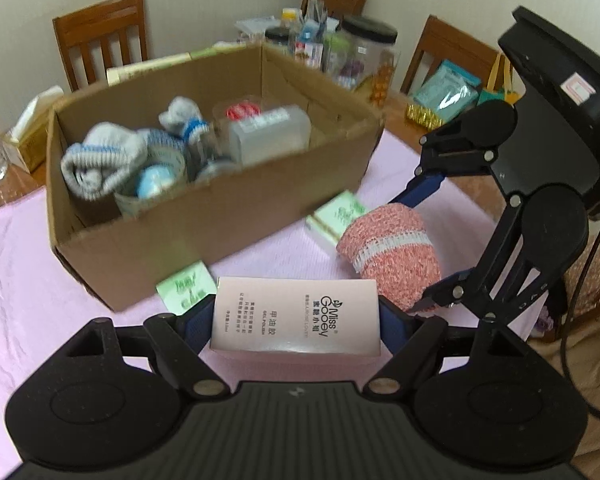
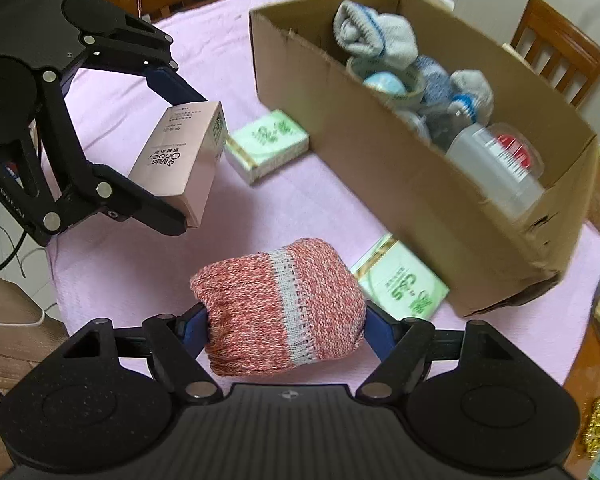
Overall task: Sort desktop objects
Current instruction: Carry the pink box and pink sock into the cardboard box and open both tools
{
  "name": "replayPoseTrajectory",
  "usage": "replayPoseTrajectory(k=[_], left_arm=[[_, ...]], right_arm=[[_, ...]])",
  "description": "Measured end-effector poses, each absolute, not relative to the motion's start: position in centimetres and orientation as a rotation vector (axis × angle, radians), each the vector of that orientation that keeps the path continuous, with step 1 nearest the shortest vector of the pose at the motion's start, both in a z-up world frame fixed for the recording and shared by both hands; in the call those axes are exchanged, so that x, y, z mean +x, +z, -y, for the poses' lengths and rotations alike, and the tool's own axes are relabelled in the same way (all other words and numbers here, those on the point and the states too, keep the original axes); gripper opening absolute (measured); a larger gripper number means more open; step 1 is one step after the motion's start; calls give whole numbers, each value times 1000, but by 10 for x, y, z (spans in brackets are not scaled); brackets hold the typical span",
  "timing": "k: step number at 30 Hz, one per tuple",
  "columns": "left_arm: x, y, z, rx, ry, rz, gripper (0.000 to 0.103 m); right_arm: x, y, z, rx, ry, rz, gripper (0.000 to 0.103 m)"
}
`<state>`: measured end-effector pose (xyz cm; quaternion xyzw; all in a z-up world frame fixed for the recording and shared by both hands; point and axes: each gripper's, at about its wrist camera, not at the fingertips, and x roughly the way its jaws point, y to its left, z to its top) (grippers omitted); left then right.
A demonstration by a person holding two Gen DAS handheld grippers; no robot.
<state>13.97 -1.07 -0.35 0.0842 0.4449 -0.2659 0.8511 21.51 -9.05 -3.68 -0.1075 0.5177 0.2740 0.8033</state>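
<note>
Jaws pinch one pink box (image 1: 296, 314) and one rolled sock (image 2: 282, 306) — two green packets (image 2: 266, 144) lie below.

One pink rectangular cardboard box (image 2: 180, 160) sits clamped in the left claw. One rolled red-and-white knitted sock (image 2: 282, 306) fills the right claw. Two pale green flat packets (image 2: 266, 144) (image 2: 402, 280) lie just beyond the claws. One brown open cardboard carton (image 2: 400, 184) stands farther out, with two grey-and-blue rolled socks (image 2: 374, 34) (image 2: 470, 94) inside.

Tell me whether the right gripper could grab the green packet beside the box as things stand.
Probably not yet: the right gripper is shut on the pink sock roll; the green packet lies unobstructed just beyond.
</note>
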Motion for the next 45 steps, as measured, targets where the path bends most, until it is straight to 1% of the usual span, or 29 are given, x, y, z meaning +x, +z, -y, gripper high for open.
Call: replayPoseTrajectory(k=[13,21,28,33,41,45], left_arm=[[171,50,20,212,-557,-798,81],[203,62,29,214,-557,-752,81],[229,56,34,177,-556,-753,81],[240,47,34,162,-542,-784,87],[239,42,29,164,-557,-808,91],[236,39,25,174,-544,-820,91]], right_arm=[[228,28,119,-246,520,-951,80],[248,55,136,-234,451,-872,81],[264,55,148,-235,420,-877,81],[272,50,155,-229,403,-896,81],[286,47,163,-226,382,-899,81],[295,47,165,-215,375,-895,81]])
